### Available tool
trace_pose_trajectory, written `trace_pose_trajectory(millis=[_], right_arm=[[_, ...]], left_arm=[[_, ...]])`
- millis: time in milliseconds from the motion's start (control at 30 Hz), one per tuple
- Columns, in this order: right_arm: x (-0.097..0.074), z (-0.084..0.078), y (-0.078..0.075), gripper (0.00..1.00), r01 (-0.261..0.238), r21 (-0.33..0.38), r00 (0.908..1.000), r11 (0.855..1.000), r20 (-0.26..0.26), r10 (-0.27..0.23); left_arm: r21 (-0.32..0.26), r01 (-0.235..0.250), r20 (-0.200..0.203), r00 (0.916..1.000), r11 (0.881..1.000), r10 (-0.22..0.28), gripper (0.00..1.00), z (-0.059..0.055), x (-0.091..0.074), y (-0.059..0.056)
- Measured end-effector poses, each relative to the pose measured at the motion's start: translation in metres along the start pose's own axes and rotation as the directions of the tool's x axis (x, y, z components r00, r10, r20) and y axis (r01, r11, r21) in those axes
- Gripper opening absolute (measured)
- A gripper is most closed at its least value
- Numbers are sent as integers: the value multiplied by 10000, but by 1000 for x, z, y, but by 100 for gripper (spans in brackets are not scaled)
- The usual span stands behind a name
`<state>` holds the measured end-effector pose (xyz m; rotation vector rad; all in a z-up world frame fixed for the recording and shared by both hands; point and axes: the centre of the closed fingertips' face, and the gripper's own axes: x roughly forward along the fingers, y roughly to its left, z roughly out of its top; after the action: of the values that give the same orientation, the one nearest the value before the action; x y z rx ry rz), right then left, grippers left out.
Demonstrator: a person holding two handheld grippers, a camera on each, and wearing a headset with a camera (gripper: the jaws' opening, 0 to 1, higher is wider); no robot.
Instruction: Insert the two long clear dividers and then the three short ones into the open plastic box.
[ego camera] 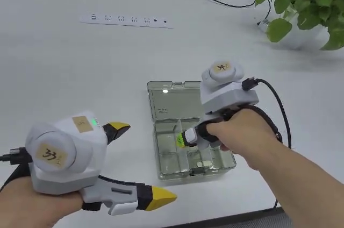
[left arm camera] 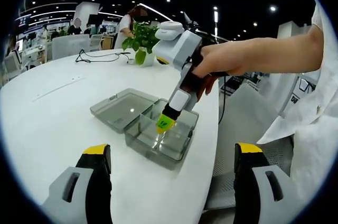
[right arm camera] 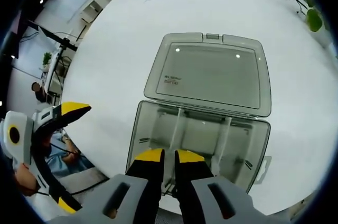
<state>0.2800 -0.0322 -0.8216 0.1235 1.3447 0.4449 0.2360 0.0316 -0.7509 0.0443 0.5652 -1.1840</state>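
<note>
Head view: the left tongs (ego camera: 144, 162) gape wide and empty near the open box (ego camera: 161, 171) on the table (ego camera: 80, 61). The right tongs (ego camera: 183, 141) dip inside it, tips partly hidden. Left gripper view: jaws spread. Right gripper view: jaws clenched nearly together near two upright clear dividers (right arm camera: 177, 129); anything pinched is too faint to tell.
</note>
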Motion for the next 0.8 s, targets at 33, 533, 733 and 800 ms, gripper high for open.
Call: trace_pose_trajectory(millis=[33, 533, 733, 800], right_arm=[[0, 0, 0, 9, -16, -5, 10000, 10000, 4, 16], [-5, 3, 4, 12, -996, 152, 9926, 9949, 706, 983], [-20, 10, 6, 15, -1610, 290, 9784, 9865, 1359, 1557], [-28, 13, 6, 17, -1844, 277, 9700, 9825, 1659, 1774]], left_arm=[[-2, -30, -9, 10000, 10000, 30, 99, 1, -1, 0], [-45, -566, -79, 9984, 9984, 565, 99, 7, -11, -4], [-37, -767, -151, 9969, 9970, 767, 100, 11, -15, -8], [-35, -862, -143, 9962, 9963, 862, 100, 14, -16, -9]])
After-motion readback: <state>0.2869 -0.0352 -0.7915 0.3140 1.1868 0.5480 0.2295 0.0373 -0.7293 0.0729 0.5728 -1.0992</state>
